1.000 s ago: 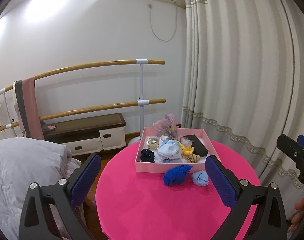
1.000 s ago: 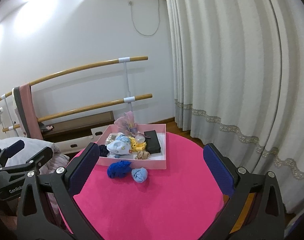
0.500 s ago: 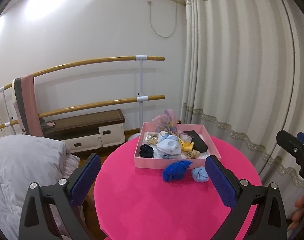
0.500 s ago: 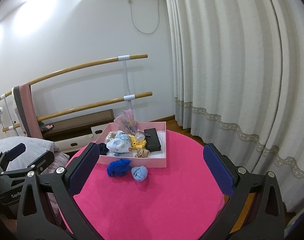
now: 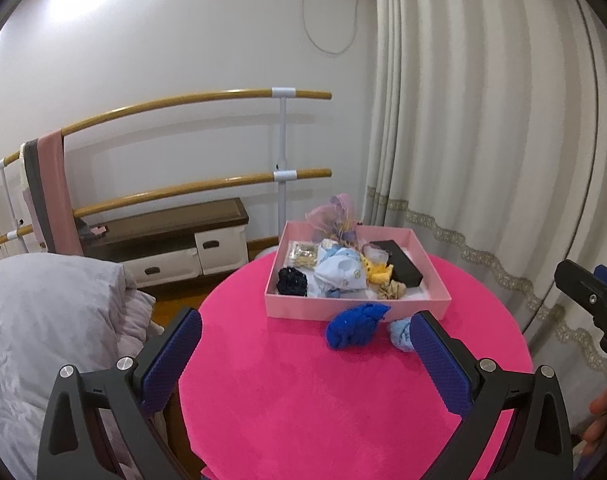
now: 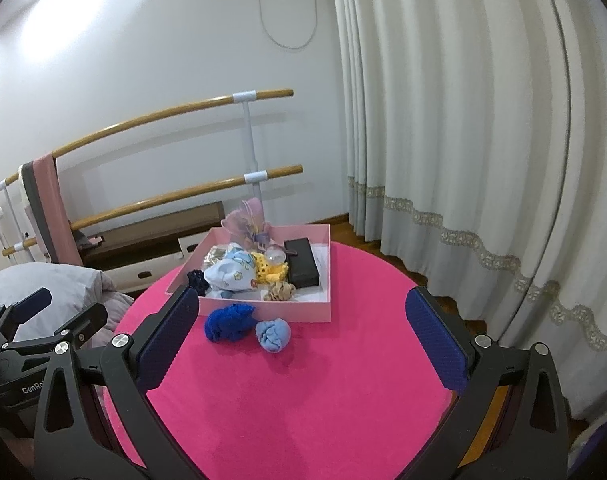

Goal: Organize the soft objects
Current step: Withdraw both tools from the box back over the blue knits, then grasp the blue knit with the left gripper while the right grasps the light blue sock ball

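Left wrist view — pale blue bundle partly hidden, perhaps sock.

On the round pink table, the pink box sits toward 12 o'clock, filled with soft items. A dark blue bundle and a light blue bundle lie just before it, at 11 o'clock of the right gripper, whose jaws gape wide with nothing between them.
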Action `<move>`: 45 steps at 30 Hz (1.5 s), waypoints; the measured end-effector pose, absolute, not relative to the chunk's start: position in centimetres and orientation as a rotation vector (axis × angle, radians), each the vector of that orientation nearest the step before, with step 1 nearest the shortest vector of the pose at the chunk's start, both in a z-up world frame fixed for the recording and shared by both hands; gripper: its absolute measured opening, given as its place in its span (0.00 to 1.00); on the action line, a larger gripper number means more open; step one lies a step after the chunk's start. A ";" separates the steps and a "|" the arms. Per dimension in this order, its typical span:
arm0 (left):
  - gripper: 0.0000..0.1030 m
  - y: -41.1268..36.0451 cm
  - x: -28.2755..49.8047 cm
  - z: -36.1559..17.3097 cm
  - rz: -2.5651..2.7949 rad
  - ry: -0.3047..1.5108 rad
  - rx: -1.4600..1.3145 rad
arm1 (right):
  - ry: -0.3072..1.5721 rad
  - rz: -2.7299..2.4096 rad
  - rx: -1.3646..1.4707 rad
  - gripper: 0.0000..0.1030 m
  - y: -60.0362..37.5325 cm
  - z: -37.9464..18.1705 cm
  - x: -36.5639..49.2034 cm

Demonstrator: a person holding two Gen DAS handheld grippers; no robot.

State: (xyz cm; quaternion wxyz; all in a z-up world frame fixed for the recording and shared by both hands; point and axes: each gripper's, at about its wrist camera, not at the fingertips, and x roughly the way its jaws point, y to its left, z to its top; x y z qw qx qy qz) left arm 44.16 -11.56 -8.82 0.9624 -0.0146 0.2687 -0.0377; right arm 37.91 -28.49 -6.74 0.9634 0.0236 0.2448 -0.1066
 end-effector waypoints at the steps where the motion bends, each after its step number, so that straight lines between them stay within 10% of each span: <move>1: 1.00 -11.5 44.7 -9.2 -0.078 0.557 -0.031 | 0.504 -0.216 0.048 1.00 -28.6 -7.1 38.2; 32: 1.00 -16.5 65.3 -23.6 -0.183 0.876 0.068 | 0.893 -0.155 0.119 1.00 -33.2 -20.4 50.3; 38: 1.00 -17.5 67.9 -25.5 -0.204 0.881 0.082 | 0.943 -0.100 0.161 0.83 -33.7 -22.0 52.6; 45: 0.54 -18.0 69.3 -26.9 -0.286 0.919 0.046 | 0.996 -0.005 0.179 0.70 -33.0 -23.7 55.2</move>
